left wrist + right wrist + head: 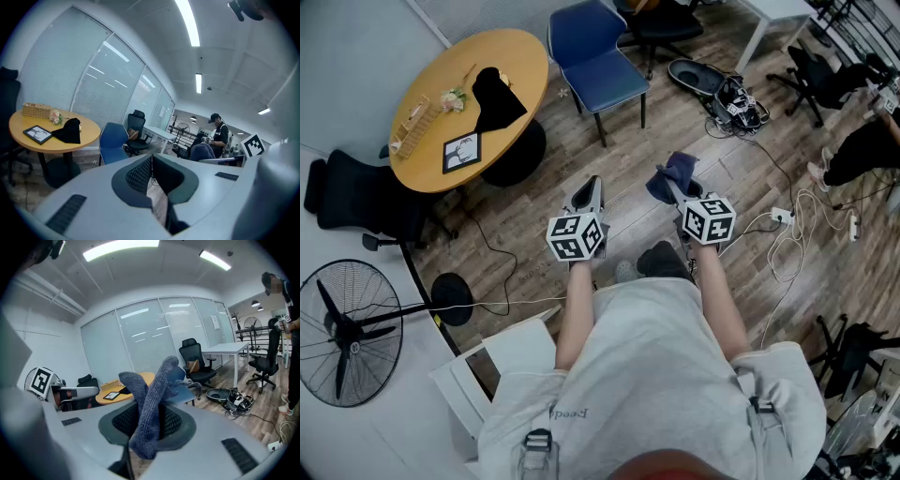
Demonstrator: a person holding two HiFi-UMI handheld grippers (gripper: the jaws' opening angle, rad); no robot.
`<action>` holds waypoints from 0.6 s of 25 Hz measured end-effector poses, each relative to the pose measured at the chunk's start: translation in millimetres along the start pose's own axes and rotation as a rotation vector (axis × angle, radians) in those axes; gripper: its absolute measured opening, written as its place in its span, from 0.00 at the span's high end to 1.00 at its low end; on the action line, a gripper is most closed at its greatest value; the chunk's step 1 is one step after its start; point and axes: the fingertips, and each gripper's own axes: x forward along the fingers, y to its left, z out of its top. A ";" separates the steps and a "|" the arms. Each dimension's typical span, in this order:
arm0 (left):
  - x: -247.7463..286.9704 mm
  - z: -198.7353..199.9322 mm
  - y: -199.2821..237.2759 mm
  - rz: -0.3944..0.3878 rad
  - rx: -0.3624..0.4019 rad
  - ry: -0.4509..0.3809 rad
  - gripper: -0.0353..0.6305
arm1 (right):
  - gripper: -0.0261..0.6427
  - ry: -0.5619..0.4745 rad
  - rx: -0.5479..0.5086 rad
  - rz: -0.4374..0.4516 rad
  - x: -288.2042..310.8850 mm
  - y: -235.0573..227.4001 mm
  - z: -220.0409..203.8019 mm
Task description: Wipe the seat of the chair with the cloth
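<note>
Blue knitted cloth (152, 399) in right gripper (682, 195)

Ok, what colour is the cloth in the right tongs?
Blue-grey, a knitted-looking cloth; it shows clearest in the right gripper view.

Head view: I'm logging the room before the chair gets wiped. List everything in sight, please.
Chair: one, blue, ahead, beside the table.
Table: one, round, tan, upper left.
Black fabric: one, on the table.
Basket: one, woven tan, on the table.
Framed picture: one, black-edged, on the table.
Office chairs: several, black, left edge, top, right.
Fan: one, black, lower-left floor.
Cables: several, white and black, right floor.
Cloth: one, blue-grey, in the right claw.
Left claw: shut, empty.
Right claw: shut on the cloth.
</note>
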 end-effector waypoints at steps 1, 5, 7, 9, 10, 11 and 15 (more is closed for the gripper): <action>-1.1 0.4 2.5 0.003 0.001 0.001 0.90 | 0.82 -0.004 0.005 0.001 1.2 1.0 0.7; -5.6 5.1 18.5 0.023 -0.010 -0.006 0.90 | 0.82 -0.009 0.004 0.001 7.5 9.5 2.9; -7.4 6.5 25.8 0.036 -0.019 -0.011 0.90 | 0.82 -0.005 -0.009 0.004 9.6 14.2 2.4; -7.3 6.2 27.3 0.039 -0.026 -0.016 0.90 | 0.82 -0.003 -0.014 0.004 8.5 14.4 1.5; -6.5 6.0 25.9 0.035 -0.027 -0.018 0.90 | 0.82 -0.004 -0.014 0.001 6.8 12.8 1.6; -5.1 6.1 24.0 0.030 -0.026 -0.019 0.90 | 0.82 -0.006 -0.014 -0.005 4.9 10.6 2.0; 3.4 7.1 17.8 0.008 -0.022 -0.013 0.90 | 0.82 -0.009 0.005 -0.023 -1.3 1.6 3.2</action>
